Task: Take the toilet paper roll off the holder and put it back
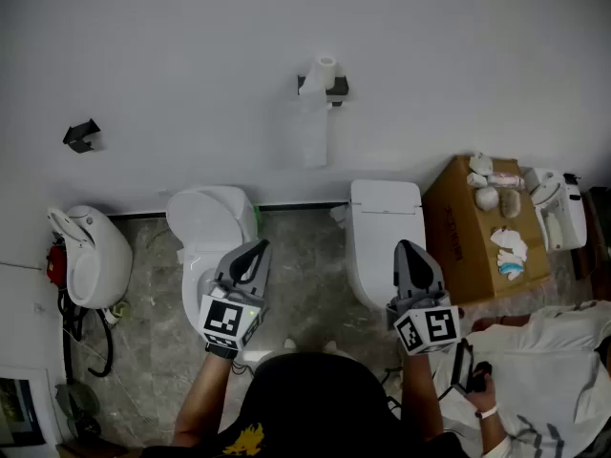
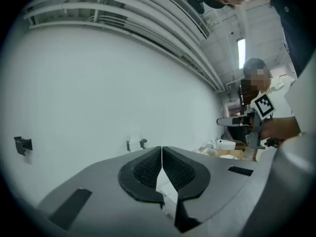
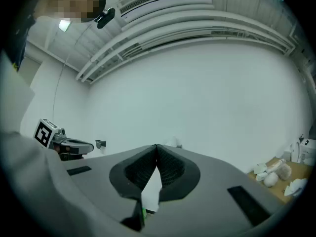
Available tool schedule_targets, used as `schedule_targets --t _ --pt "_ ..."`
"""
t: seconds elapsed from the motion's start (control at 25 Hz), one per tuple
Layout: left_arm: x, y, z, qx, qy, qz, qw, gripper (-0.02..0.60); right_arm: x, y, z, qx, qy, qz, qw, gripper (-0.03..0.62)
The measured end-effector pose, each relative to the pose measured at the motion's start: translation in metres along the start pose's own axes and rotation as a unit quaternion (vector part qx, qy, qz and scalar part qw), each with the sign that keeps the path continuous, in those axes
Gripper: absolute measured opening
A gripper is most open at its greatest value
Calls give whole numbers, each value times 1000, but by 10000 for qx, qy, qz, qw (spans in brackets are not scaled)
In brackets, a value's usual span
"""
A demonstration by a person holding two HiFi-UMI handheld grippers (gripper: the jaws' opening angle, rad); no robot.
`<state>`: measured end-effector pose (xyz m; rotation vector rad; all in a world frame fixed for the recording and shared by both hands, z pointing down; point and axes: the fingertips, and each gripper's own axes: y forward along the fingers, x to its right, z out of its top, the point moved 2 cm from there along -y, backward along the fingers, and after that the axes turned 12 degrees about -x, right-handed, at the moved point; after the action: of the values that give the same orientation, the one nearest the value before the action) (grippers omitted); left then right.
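1. Facing the roll, seated on its holder on the far wall, with a tail of paper hanging below.
2. Holding the left gripper level and clenched, jaws touching at the tips with nothing between them.
3. Holding the right gripper likewise: clamped empty and aimed at the wall.
4. Standing well apart from the roll, above two toilets, too far back to reach it.
5. Probably a ready pose, with the task not yet begun.
6. Need to part one gripper before closing it round the roll and drawing it off the holder.
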<state>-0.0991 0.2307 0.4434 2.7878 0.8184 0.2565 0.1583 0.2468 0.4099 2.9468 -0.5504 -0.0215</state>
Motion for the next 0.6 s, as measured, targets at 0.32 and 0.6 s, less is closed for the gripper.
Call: schedule_targets --t 0.32,0.6 --pt "-5 -1 -1 -30 17 -29 10000 18 -1 6 -3 -124 -88 -44 9999 0" --pt "-15 1 -4 -65 6 4 10000 18 0 14 -3 -111 -40 -141 9998 2"
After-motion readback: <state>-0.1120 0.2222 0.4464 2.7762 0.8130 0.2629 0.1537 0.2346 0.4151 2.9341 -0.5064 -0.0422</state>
